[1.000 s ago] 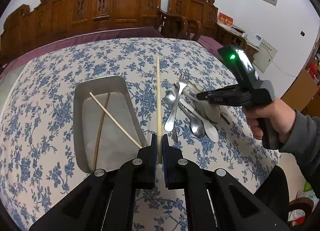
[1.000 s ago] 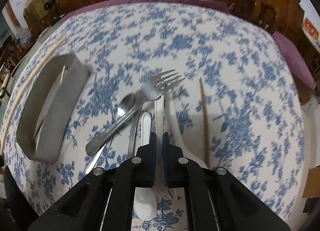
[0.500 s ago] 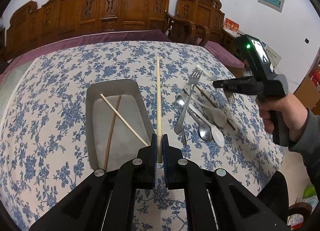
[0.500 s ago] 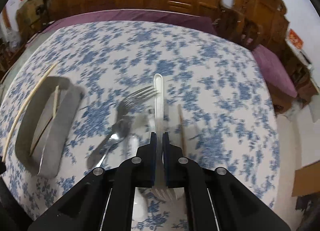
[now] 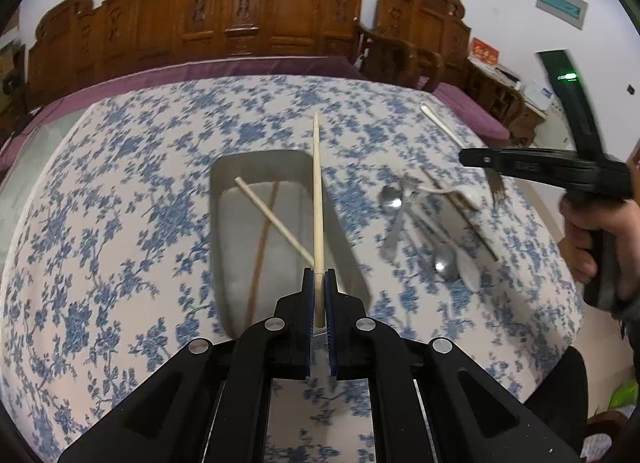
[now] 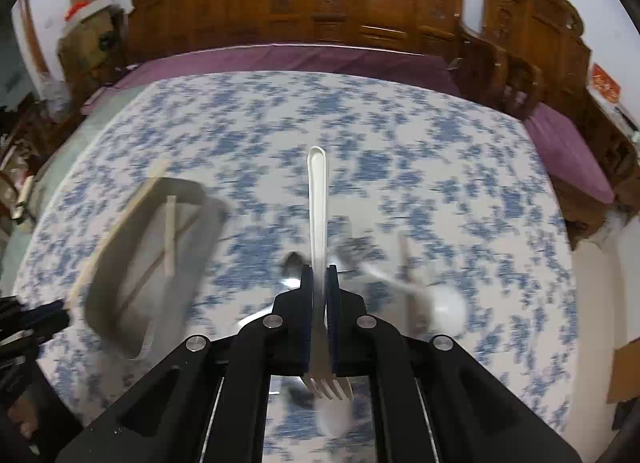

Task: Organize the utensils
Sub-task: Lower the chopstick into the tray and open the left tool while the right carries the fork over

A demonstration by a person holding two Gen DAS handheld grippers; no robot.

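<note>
My left gripper (image 5: 319, 277) is shut on a pale wooden chopstick (image 5: 317, 191), held above the right rim of the grey metal tray (image 5: 228, 239). The tray holds a pale chopstick (image 5: 272, 219) crossed over a dark one (image 5: 260, 247). My right gripper (image 6: 320, 275) is shut on a metal fork with a white handle (image 6: 318, 203), tines pointing back toward the camera, lifted above the table. It shows at the right of the left wrist view (image 5: 476, 157). A pile of spoons and a fork (image 5: 424, 219) lies on the cloth right of the tray.
The table has a blue-flowered cloth (image 5: 120, 191) with a purple edge. Carved wooden chairs (image 5: 248, 3) stand along the far side. The tray also shows at the left in the right wrist view (image 6: 104, 283), blurred. A white spoon (image 6: 444, 303) lies below the right gripper.
My right gripper has lifted the white-handled fork off the pile and risen to the right. My left gripper has carried the chopstick left, from beside the pile to over the tray's right rim.
</note>
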